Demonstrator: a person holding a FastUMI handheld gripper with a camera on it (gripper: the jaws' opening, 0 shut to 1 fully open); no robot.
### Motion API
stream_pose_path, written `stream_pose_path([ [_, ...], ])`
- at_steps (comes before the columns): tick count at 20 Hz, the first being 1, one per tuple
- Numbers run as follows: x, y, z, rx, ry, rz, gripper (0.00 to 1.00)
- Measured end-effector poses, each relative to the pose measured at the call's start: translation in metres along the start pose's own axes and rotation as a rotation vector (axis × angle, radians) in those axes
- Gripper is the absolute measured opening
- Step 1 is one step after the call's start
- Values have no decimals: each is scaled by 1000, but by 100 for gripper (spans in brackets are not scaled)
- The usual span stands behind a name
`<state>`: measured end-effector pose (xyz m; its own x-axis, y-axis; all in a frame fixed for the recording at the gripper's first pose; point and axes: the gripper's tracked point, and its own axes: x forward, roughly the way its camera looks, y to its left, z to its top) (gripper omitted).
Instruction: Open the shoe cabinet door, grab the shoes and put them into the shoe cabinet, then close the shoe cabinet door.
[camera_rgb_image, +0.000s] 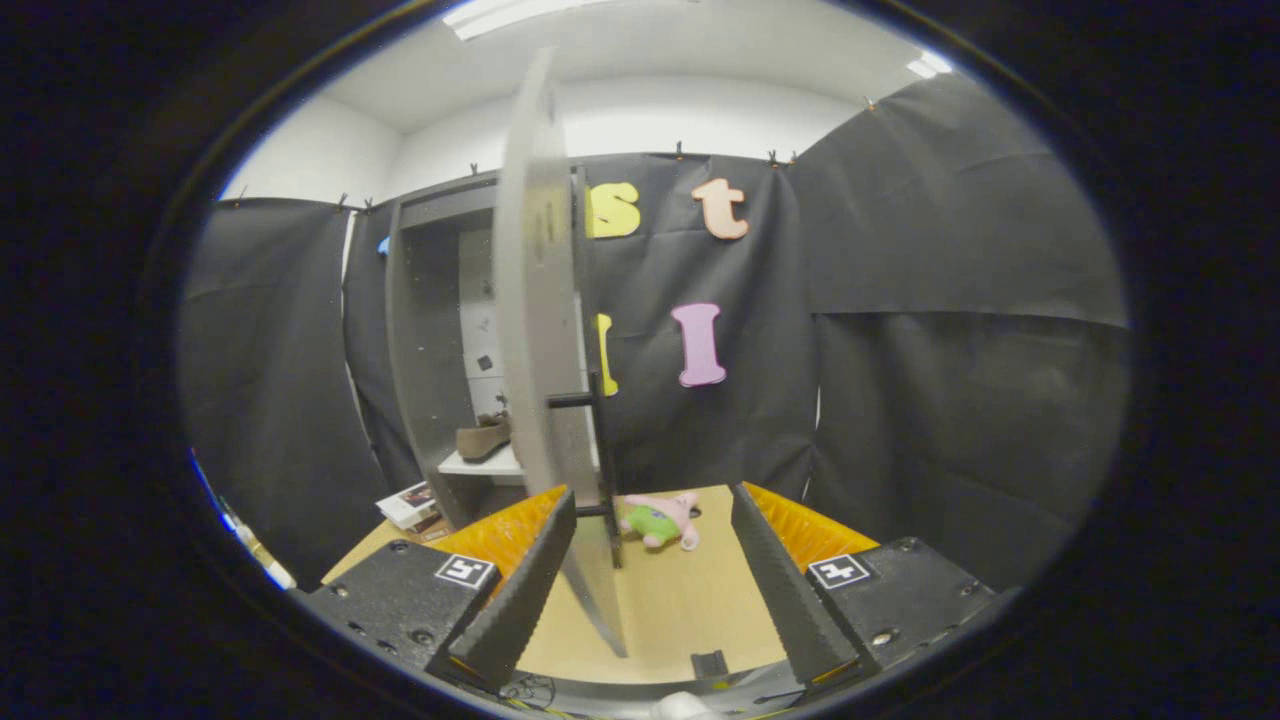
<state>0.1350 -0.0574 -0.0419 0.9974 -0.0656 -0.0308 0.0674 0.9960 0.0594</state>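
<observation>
One cabinet (430, 330), grey, stands at the back left of the wooden surface (680, 600) w/ its one door (540, 330) swung wide, seen nearly edge-on. The door's bottom edge reaches down between the tongs (645, 590), close to the left finger (520, 590) and apart from the right finger (790, 590); whether it touches the left pad can't be told. One black bar handle (600, 450) sits on the door's right face, upright, just beyond the left fingertip.

Tongs are released: fingers spread wide, nothing pinched between both pads. Two fingers, each black w/ orange backing.

Shoes: one brown shoe (485, 438) visible, lying on the white shelf (480, 464) inside the cabinet, left of the door. A 2nd shoe can't be made out. Cabinet interior above the shelf is open.

One small plush toy (660, 522), pink and green, lies on the surface beyond the fingers, just right of the handle's lower end. One stack of booklets (410, 505) sits at the cabinet's left foot, near the surface's left edge.

Open room: bare surface between the door edge and the right finger, running to the toy; black cloth wall (900, 350) closes the back and right side
</observation>
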Motion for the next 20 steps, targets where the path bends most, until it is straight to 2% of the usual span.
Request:
stream_pose_path([
  [4,40,-23,-4,4,24,57,99],
  [9,69,-5,3,21,19,189,99],
  [17,66,12,10,-86,6,218,96],
  [20,70,25,8,-78,18,222,96],
])
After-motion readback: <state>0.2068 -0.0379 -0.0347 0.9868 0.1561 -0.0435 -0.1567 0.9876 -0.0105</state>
